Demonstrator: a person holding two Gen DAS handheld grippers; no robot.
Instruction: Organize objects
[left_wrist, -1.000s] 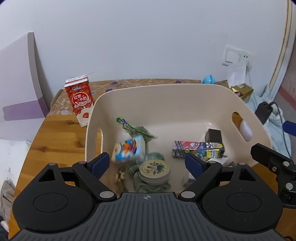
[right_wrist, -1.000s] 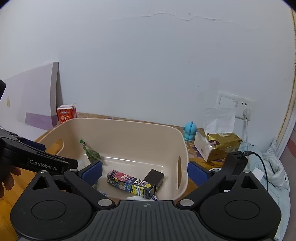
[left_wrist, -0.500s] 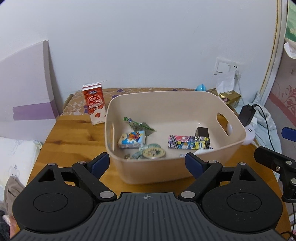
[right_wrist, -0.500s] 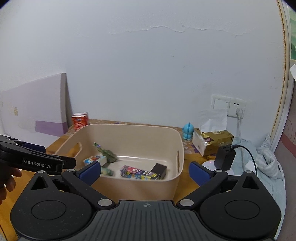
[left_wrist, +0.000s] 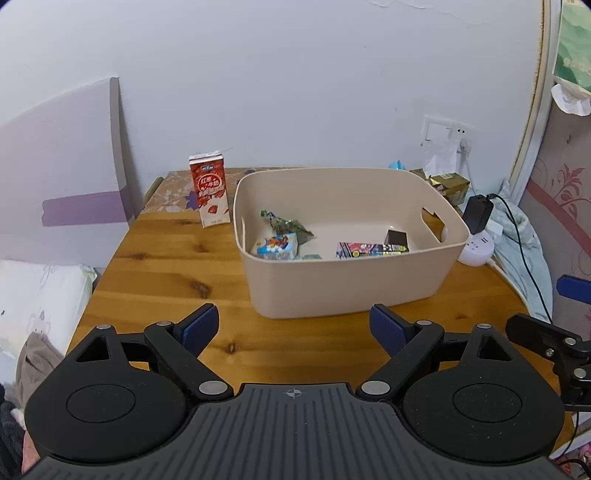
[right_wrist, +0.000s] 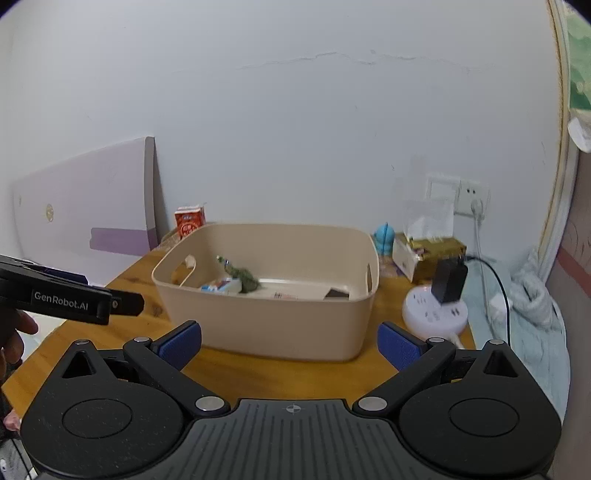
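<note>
Both claws released, nothing held: left gripper (left_wrist: 293, 326) and right gripper (right_wrist: 290, 345) sit short of the beige bin (left_wrist: 354, 291), which is dead ahead. Small items already inside. Red milk carton (left_wrist: 208, 194) stands ahead-left, outside the bin. Risk: tall and narrow, so an off-centre pinch could tip it.

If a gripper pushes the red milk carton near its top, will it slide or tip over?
The red milk carton stands upright, tall on a narrow base, so a high push would probably tip it. Its top flap looks opened, so it might spill and may be partly empty, hence light. The wooden table looks smooth, so a low push would likely slide it.
</note>
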